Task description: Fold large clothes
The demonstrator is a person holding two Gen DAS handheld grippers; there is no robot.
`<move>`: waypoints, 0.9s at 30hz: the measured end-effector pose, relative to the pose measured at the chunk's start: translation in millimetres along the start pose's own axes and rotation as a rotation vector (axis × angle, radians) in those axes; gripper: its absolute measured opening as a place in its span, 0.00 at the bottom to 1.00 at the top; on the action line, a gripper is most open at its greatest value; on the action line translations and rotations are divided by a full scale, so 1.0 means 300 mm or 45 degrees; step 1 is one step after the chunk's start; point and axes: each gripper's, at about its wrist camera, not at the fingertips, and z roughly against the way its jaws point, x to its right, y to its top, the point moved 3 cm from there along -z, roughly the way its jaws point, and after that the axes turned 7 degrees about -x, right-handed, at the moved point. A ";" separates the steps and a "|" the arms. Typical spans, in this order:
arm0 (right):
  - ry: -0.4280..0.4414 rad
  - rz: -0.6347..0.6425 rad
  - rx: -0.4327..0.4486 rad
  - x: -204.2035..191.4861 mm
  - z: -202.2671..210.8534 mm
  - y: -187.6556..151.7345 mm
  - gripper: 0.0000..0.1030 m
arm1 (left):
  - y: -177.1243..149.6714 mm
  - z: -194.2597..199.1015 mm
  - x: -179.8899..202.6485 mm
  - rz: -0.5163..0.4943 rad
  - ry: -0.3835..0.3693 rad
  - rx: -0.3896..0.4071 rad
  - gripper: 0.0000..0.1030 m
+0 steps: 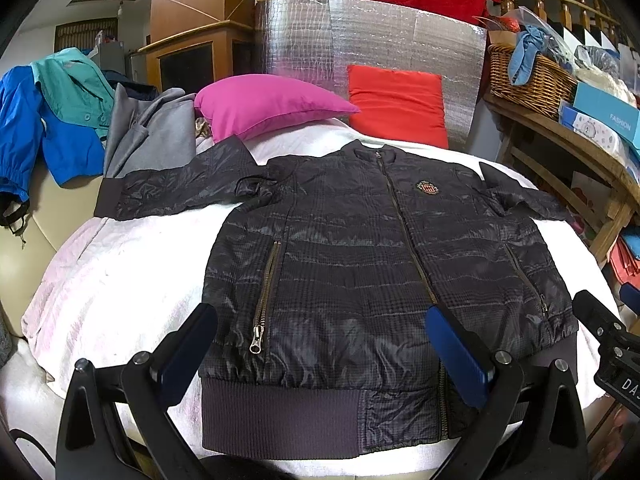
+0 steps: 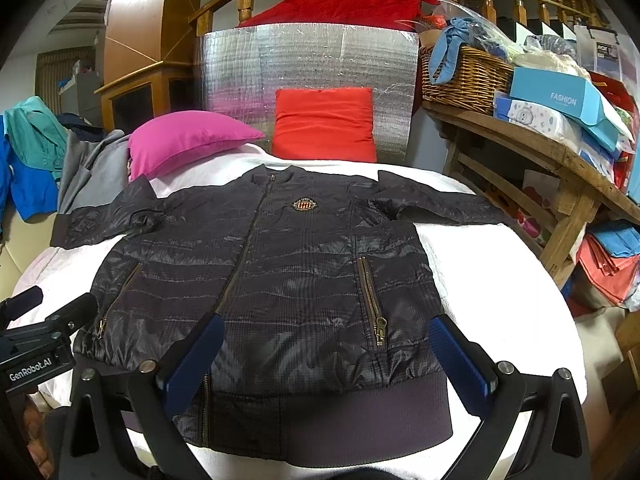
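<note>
**Dark bomber jacket spread flat, both grippers hovering wide at its hem**

While the dark quilted bomber jacket (image 1: 360,264) lies face up and zipped on the white bed cover (image 1: 120,280), both grippers hang above its ribbed hem (image 1: 280,416) with nothing between their fingers. From the left wrist view, the left gripper (image 1: 320,352) stands with its jaws spread wide, its blue pads over the hem end of the jacket's left half, one finger near the brass pocket zipper (image 1: 264,300) and the other over the centre zipper (image 1: 404,224). From the right wrist view, the right gripper (image 2: 326,356) is likewise spread wide over the other half, its fingers bracketing the second pocket zipper (image 2: 372,300). Neither gripper is seen touching the fabric.

Both sleeves lie out sideways: the left sleeve (image 1: 172,192) reaches toward the grey garment (image 1: 148,136), the right sleeve (image 2: 440,200) toward the bed's edge beside the wooden shelf (image 2: 520,140). An embroidered crest badge (image 2: 303,204) sits on the chest.

Beyond the collar rest a magenta pillow (image 1: 268,104) and a red cushion (image 1: 396,104), the latter leaning on a silver foil panel (image 1: 320,36). A wicker basket (image 2: 464,76) and a blue box marked FASHION (image 2: 560,100) sit on the shelf.
</note>
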 end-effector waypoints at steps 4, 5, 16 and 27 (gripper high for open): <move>0.001 -0.003 -0.003 0.001 -0.003 -0.001 1.00 | -0.001 -0.009 -0.003 -0.001 0.004 -0.028 1.00; 0.001 -0.005 -0.003 0.003 -0.004 -0.002 1.00 | 0.000 -0.010 -0.004 -0.002 0.005 -0.028 1.00; 0.025 -0.043 -0.037 0.053 -0.051 -0.004 1.00 | 0.004 -0.062 0.034 -0.024 -0.006 -0.060 1.00; 0.370 -0.467 -0.176 0.458 -0.237 0.085 1.00 | 0.145 -0.217 0.164 -0.048 -0.033 -0.078 1.00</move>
